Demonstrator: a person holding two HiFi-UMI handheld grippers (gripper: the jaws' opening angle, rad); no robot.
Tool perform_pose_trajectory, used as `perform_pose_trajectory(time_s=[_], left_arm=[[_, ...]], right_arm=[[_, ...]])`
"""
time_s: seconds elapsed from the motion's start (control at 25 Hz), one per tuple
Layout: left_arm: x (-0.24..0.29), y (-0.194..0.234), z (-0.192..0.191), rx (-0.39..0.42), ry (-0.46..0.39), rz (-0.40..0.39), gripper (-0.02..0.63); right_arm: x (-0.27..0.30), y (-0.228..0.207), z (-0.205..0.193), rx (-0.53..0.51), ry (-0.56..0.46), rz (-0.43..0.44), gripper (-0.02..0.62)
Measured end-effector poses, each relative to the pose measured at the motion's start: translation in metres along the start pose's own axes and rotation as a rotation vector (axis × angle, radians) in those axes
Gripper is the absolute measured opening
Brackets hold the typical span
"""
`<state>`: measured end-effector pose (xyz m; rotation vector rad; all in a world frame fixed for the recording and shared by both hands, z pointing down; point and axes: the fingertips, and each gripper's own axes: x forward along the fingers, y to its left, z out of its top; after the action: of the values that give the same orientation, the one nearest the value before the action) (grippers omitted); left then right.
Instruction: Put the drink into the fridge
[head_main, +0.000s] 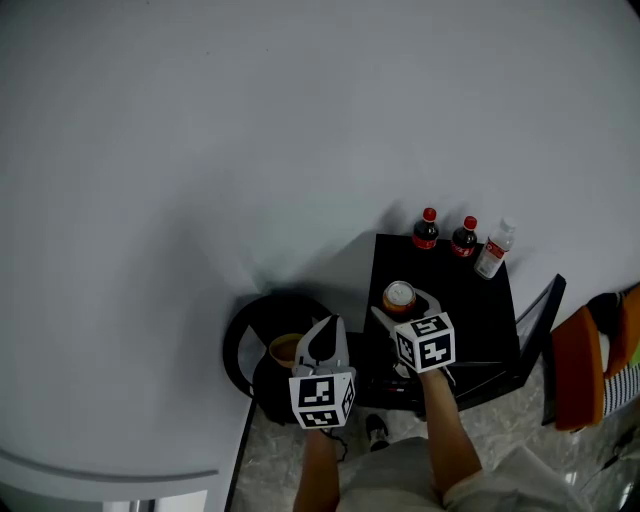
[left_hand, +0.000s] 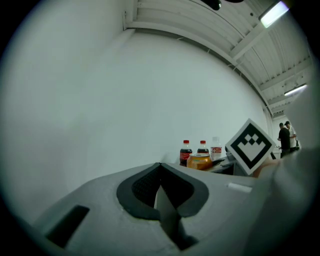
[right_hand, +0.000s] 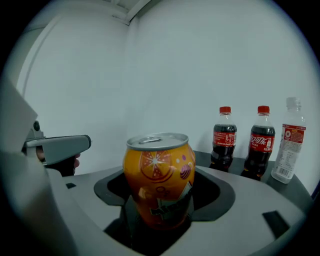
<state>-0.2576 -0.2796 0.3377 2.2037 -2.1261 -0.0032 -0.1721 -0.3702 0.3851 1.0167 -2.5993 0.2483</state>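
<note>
An orange drink can (head_main: 398, 296) stands near the front of a black table (head_main: 470, 315). My right gripper (head_main: 403, 308) is open around it. In the right gripper view the can (right_hand: 159, 170) stands upright between the wide jaws, with gaps at both sides. My left gripper (head_main: 322, 342) hangs left of the table, off its edge. Its jaws are shut on nothing, and the pads meet in the left gripper view (left_hand: 160, 170). From there the can (left_hand: 200, 161) shows to the right. No fridge is in view.
Two cola bottles (head_main: 426, 230) (head_main: 464, 238) and a clear water bottle (head_main: 494, 250) stand at the table's back edge against the white wall. A black round object (head_main: 245, 345) sits on the floor left of the table. An orange chair (head_main: 578, 370) is at the right.
</note>
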Motion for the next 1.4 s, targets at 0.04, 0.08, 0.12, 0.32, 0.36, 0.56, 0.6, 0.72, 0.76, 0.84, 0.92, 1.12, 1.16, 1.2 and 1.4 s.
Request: perform_pose_trajectory(time_s=[0.04, 0.08, 0.12, 0.32, 0.36, 0.56, 0.6, 0.72, 0.76, 0.84, 0.92, 1.12, 1.16, 1.2, 1.4], left_arm=[[-0.002, 0.003, -0.001, -0.004, 0.002, 0.007, 0.009], [-0.004, 0.005, -0.002, -0.009, 0.003, 0.013, 0.009], [-0.007, 0.007, -0.003, -0.013, 0.005, 0.016, 0.009], [-0.031, 0.004, -0.013, -0.023, 0.023, 0.004, 0.009], [-0.035, 0.001, -0.013, -0.022, 0.025, -0.002, 0.009], [-0.072, -0.022, -0.017, -0.006, 0.022, -0.055, 0.009], [-0.081, -0.028, -0.019, -0.006, 0.024, -0.069, 0.009], [-0.109, -0.047, -0.03, -0.018, 0.03, -0.106, 0.009], [-0.118, -0.053, -0.035, -0.027, 0.033, -0.118, 0.009], [-0.138, -0.066, -0.05, -0.043, 0.05, -0.142, 0.009], [-0.153, -0.082, -0.066, -0.045, 0.072, -0.175, 0.009], [-0.182, -0.126, -0.1, 0.006, 0.125, -0.286, 0.008], [-0.185, -0.132, -0.107, 0.019, 0.134, -0.305, 0.009], [-0.187, -0.137, -0.114, 0.029, 0.146, -0.322, 0.009], [-0.185, -0.166, -0.151, 0.052, 0.189, -0.383, 0.009]], right_arm=[[-0.001, 0.0, 0.001, -0.005, -0.014, -0.005, 0.328], [-0.003, 0.001, 0.003, -0.009, -0.031, -0.012, 0.328], [-0.006, 0.001, 0.005, -0.012, -0.05, -0.02, 0.328], [-0.034, 0.014, 0.017, -0.021, -0.141, -0.052, 0.328], [-0.04, 0.017, 0.019, -0.023, -0.153, -0.055, 0.328], [-0.083, 0.038, 0.006, -0.021, -0.179, -0.074, 0.328], [-0.093, 0.043, 0.0, -0.011, -0.181, -0.072, 0.328], [-0.126, 0.057, -0.015, 0.041, -0.198, -0.057, 0.328], [-0.137, 0.062, -0.021, 0.047, -0.198, -0.058, 0.328], [-0.159, 0.071, -0.039, 0.04, -0.182, -0.078, 0.328], [-0.178, 0.074, -0.06, 0.044, -0.167, -0.107, 0.328], [-0.2, 0.05, -0.108, 0.062, -0.134, -0.19, 0.328], [-0.201, 0.042, -0.115, 0.062, -0.129, -0.206, 0.328], [-0.202, 0.036, -0.122, 0.062, -0.122, -0.221, 0.328], [-0.2, 0.01, -0.169, 0.069, -0.104, -0.289, 0.328]])
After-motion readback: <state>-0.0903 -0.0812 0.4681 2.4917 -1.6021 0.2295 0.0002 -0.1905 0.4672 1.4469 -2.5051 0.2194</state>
